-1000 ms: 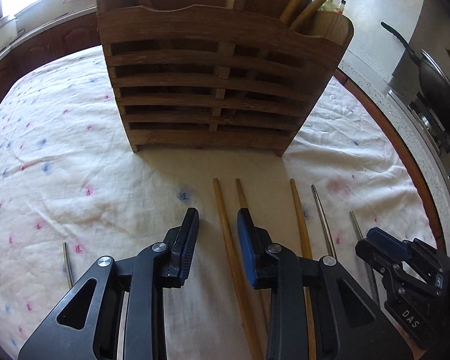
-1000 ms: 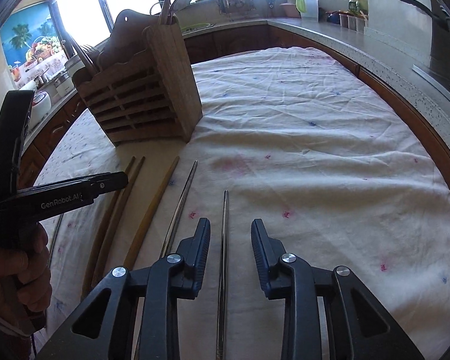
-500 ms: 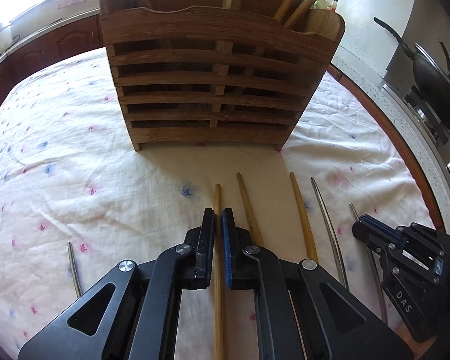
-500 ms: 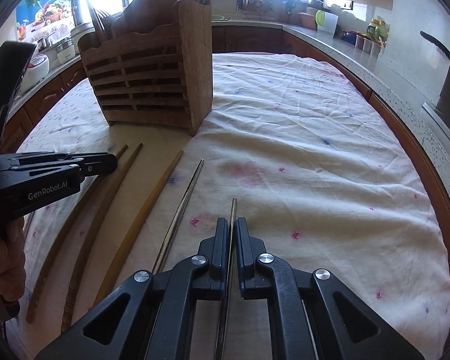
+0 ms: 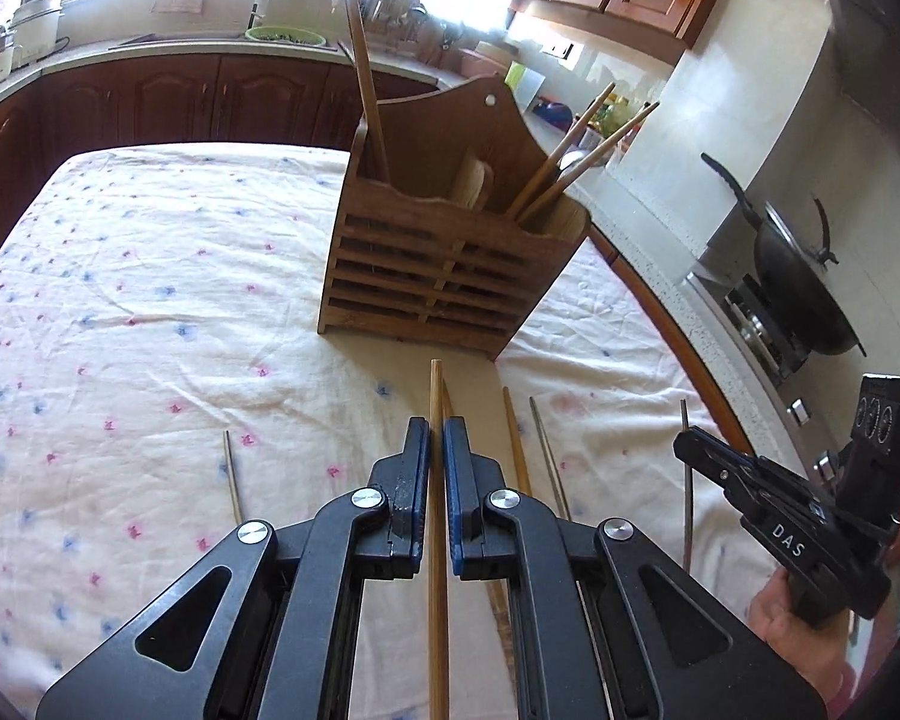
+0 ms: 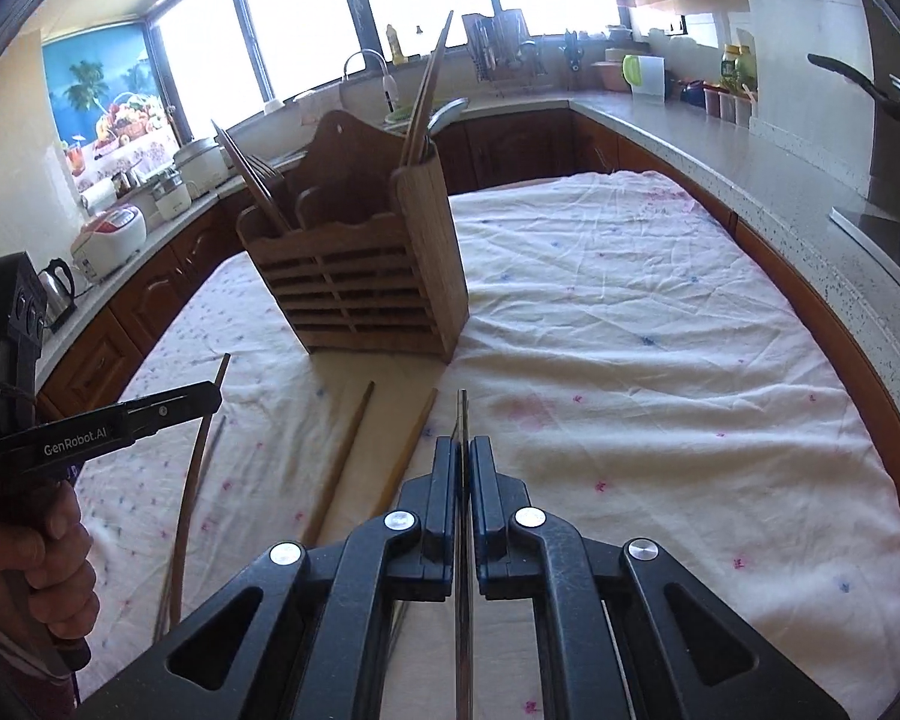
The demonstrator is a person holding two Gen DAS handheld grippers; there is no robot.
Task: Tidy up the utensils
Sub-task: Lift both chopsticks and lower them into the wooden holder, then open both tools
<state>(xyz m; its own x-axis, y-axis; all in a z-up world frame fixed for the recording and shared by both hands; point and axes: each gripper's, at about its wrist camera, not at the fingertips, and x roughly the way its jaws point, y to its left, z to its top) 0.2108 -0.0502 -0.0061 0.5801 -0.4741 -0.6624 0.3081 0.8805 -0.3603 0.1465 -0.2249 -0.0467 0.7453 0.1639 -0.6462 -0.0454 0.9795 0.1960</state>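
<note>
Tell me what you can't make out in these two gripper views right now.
- Left view: the near end of the wooden chopstick in the left gripper, cut off by the bottom edge.
- Right view: the near end of the metal chopstick in the right gripper, cut off likewise.
- Both views: the lower ends of the utensils in the wooden holder, hidden by its slatted front.

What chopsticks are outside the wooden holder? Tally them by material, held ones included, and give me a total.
Wooden chopsticks: 3, one clamped in the left gripper
Metal chopsticks: 3, one clamped in the right gripper
Total: 6
</note>
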